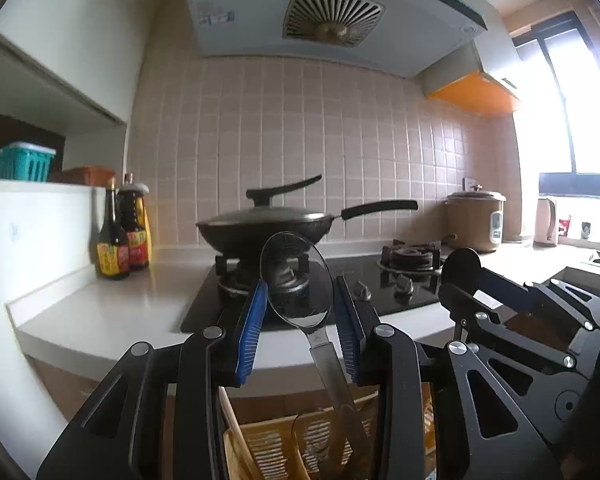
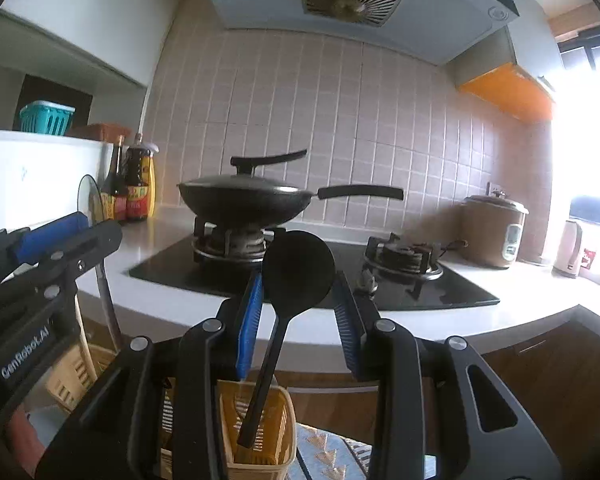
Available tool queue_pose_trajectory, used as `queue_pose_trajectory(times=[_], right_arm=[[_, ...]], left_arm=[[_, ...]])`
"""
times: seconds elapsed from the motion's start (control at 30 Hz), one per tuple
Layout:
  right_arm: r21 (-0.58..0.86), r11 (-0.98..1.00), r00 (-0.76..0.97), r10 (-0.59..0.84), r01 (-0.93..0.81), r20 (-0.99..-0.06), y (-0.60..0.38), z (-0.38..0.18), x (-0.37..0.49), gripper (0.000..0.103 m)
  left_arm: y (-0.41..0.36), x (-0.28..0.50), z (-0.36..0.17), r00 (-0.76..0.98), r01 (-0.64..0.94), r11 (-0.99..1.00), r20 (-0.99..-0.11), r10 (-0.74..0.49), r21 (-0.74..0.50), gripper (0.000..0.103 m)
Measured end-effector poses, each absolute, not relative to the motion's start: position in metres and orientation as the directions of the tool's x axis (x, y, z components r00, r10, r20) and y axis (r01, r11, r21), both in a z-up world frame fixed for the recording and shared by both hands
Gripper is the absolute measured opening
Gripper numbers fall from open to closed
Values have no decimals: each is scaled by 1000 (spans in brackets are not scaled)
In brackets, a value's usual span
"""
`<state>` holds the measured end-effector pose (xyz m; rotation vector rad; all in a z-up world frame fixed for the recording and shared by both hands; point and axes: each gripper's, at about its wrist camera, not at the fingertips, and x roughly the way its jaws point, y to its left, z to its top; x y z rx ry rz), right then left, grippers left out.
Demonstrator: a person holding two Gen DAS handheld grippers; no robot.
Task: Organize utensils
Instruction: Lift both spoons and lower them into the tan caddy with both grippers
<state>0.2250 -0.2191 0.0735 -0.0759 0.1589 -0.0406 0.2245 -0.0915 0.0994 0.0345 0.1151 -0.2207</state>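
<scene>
spoons stand in both views, bowl up. in the left wrist view a clear spoon [image 1: 297, 280] with a steel handle rises between the pads of the left gripper [image 1: 300, 322], its handle running down into a yellow slotted utensil holder [image 1: 260, 446] below. the jaws stand fairly wide, with a gap on each side of the bowl, so they do not look clamped on it; the spoon seems to rest in the holder by itself. in the right wrist view a black spoon [image 2: 298, 268] leans in a compartment of the same kind of holder [image 2: 268, 424], its handle tip down among the slots. the right gripper [image 2: 298, 322] frames it with jaws apart too, pads clear of the handle.

judging from this, both spoons look already dropped into the holder, or just about released. whether more utensils wait elsewhere i cannot tell; none lie on the visible white counter [image 1: 112, 316].

each gripper shows at the edge of the other's view, side by side over the holder. beyond them is a black glass hob [image 2: 420, 288] with a lidded wok [image 2: 246, 198] on the left burner, two sauce bottles [image 1: 122, 236] against the tiled wall, a rice cooker [image 2: 494, 232] and a kettle [image 1: 546, 222] toward the window, and a teal basket [image 1: 24, 162] up on a ledge.
</scene>
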Motion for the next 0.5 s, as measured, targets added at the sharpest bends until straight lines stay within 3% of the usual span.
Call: queue_pose_trajectory(times=[0.43, 0.47, 0.5], right_arm=[[-93, 996, 972, -22, 0, -234, -209, 48, 223, 33], [-88, 996, 969, -11, -11, -246, -210, 49, 222, 35], [-76, 997, 966, 4, -24, -259, -211, 50, 220, 43]], left_arm=[[-93, 227, 79, 957, 246, 968, -175, -233, 56, 34], [-93, 226, 80, 954, 250, 967, -182, -237, 55, 34], [-91, 225, 81, 950, 259, 965, -191, -246, 49, 34]])
